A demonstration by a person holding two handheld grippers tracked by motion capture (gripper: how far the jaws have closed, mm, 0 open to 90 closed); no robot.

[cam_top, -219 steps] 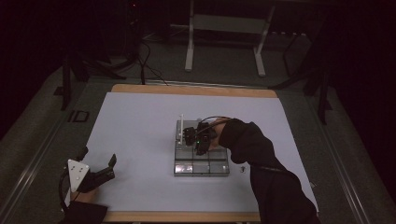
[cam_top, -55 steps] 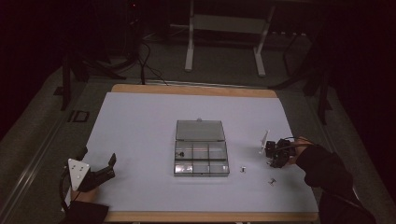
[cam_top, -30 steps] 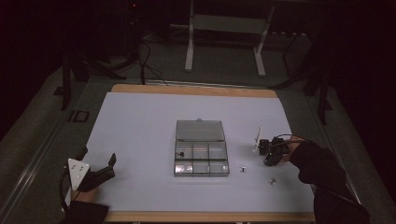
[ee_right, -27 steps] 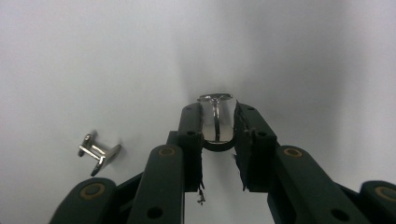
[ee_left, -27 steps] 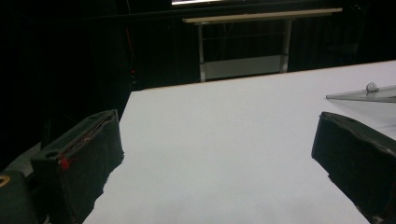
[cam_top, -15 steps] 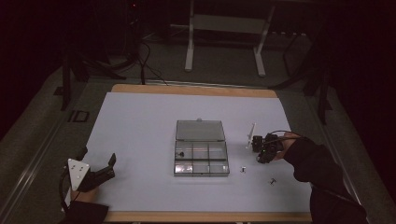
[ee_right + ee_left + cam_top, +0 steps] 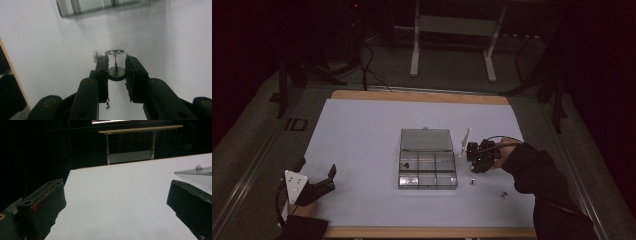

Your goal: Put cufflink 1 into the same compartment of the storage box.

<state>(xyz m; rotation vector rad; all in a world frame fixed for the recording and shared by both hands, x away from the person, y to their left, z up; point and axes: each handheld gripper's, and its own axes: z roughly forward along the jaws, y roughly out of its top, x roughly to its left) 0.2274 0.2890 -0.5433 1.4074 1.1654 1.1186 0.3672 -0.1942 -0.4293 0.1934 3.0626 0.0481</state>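
Since the previous frames the right gripper has travelled from the table's right side toward the clear compartment box, and it now sits just beside the box's right wall, while the left gripper has stayed where it was, well off to the box's left near the front corner of the table. In the right gripper view, the right gripper has its jaws drawn narrow around a small shiny metal piece, a thin stem with a disc at each end, standing between the pads; whether the pads actually press the stem cannot be told. A second tiny metal part lies just left of that piece. In the high view, two small metal bits lie on the white table to the right of the box: one near its front right corner, another farther right. The left gripper's jaws stand wide apart with nothing between them, the box's raised lid edge visible beyond
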